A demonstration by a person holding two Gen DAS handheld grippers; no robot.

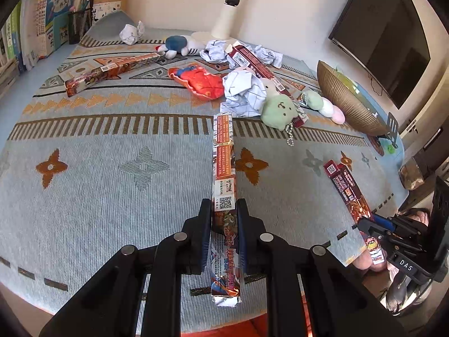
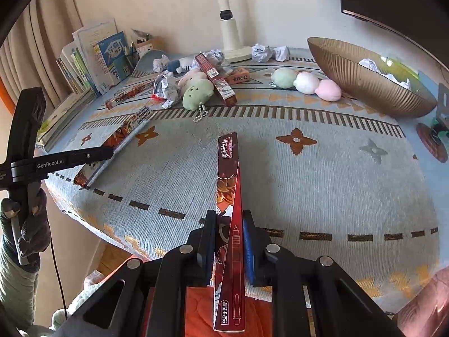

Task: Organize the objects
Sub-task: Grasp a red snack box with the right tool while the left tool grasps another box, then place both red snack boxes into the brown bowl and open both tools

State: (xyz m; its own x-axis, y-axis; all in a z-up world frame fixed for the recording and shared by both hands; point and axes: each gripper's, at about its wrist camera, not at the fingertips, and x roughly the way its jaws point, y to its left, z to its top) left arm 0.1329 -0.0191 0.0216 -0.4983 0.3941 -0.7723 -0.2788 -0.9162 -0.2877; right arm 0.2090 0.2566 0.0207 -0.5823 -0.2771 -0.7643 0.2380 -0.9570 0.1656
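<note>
My left gripper [image 1: 224, 205] is shut on a long silver and orange box [image 1: 223, 165], held lengthwise over the patterned cloth at the table's near edge. My right gripper [image 2: 229, 216] is shut on a long dark red pen box [image 2: 228, 174], held the same way at the near right edge. The right gripper and its red box [image 1: 350, 193] show at the right in the left wrist view. The left gripper and its silver box [image 2: 123, 137] show at the left in the right wrist view. Another long box [image 1: 112, 70] lies at the far left and a red one [image 1: 252, 61] lies among the toys.
Plush toys [image 1: 279, 109], an orange pouch [image 1: 202, 80] and crumpled paper [image 1: 244, 92] crowd the table's far middle. A ribbed gold bowl [image 2: 364, 81] with paper in it stands at the right. Books [image 2: 92, 59] and a pen holder [image 1: 80, 24] line the far left. A lamp base [image 2: 233, 45] stands at the back.
</note>
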